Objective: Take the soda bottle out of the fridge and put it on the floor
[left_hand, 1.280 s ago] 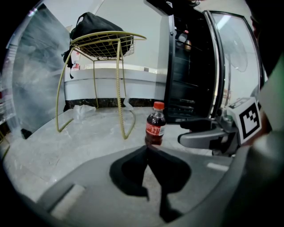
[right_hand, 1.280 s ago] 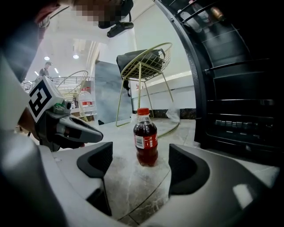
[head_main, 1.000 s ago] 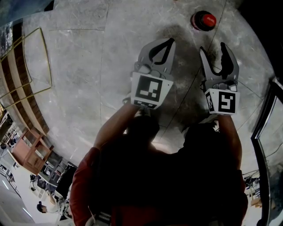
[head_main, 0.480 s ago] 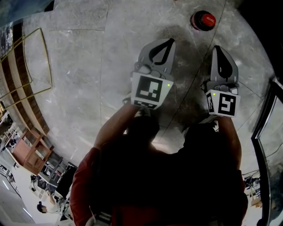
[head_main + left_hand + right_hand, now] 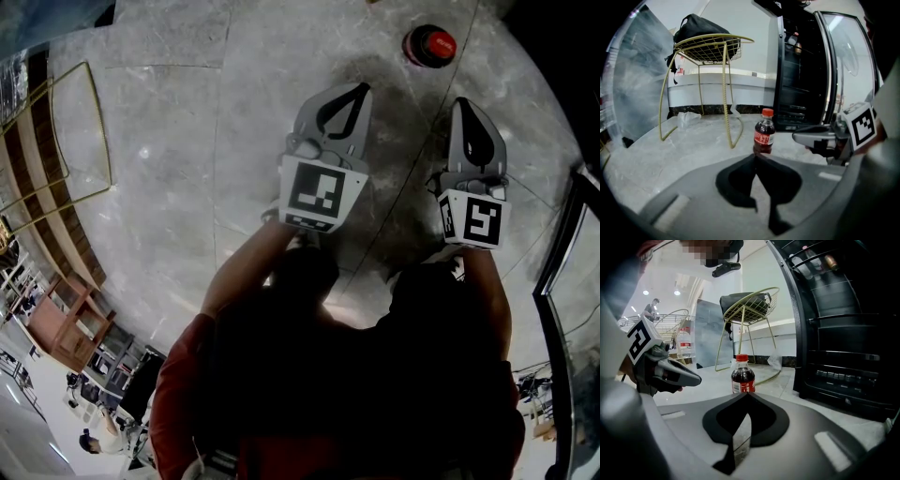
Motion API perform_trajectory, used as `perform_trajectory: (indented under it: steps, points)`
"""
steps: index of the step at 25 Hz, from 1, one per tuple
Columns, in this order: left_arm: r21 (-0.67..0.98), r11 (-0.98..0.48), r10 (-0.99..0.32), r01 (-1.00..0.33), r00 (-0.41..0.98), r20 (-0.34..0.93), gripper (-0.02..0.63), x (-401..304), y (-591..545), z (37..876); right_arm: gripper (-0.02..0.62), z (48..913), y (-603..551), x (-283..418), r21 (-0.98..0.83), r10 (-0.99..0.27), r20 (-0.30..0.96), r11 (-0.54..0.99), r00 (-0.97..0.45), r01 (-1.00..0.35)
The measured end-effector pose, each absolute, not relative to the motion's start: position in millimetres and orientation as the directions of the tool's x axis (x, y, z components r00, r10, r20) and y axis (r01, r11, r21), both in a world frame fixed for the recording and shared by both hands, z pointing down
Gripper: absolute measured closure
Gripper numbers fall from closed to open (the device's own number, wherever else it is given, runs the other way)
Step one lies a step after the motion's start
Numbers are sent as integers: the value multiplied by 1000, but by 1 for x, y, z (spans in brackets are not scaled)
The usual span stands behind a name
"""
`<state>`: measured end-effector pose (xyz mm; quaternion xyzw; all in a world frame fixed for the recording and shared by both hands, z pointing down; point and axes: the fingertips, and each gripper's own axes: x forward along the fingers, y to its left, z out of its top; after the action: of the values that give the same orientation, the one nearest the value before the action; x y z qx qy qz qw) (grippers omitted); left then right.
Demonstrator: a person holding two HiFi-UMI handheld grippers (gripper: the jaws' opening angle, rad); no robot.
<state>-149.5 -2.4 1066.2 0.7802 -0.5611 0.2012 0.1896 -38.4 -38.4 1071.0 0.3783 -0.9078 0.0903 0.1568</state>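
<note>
Closest to me, my left claw (image 5: 356, 89) and right claw (image 5: 467, 103) hang side by side over the floor (image 5: 169, 187). Each has its jaws pressed together with nothing between them. Just beyond their tips, at about twelve o'clock, the soda bottle (image 5: 429, 44) stands upright on the stone, red cap on, apart from both claws. I judge the placing done, so what matters now is not knocking it. I would lift both claws straight up and draw them back toward me, with no sideways sweep. The fridge (image 5: 843, 333) stands open at three o'clock. Farther off at eleven o'clock is a wire chair (image 5: 712, 47) with a bag (image 5: 701, 26) on it.
</note>
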Motion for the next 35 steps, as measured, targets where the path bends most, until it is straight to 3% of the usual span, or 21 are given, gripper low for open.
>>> perform_trajectory:
  steps: [9,18,35]
  points:
    - [48,-322,-799,-946,298,523,606,-146,-12,1026,595,1028,-55,-6,13,-717,362,642,-595,-766]
    - [47,-359,-797,-932,333,503,606,-129,-19,916,595,905,-54,49,-6,-776,385,538,-499,-843]
    - [63,-361,-791,-930,341,509,606,-111,-7,541,595,529,-13,82,-72,-837,414,363,-359,-929]
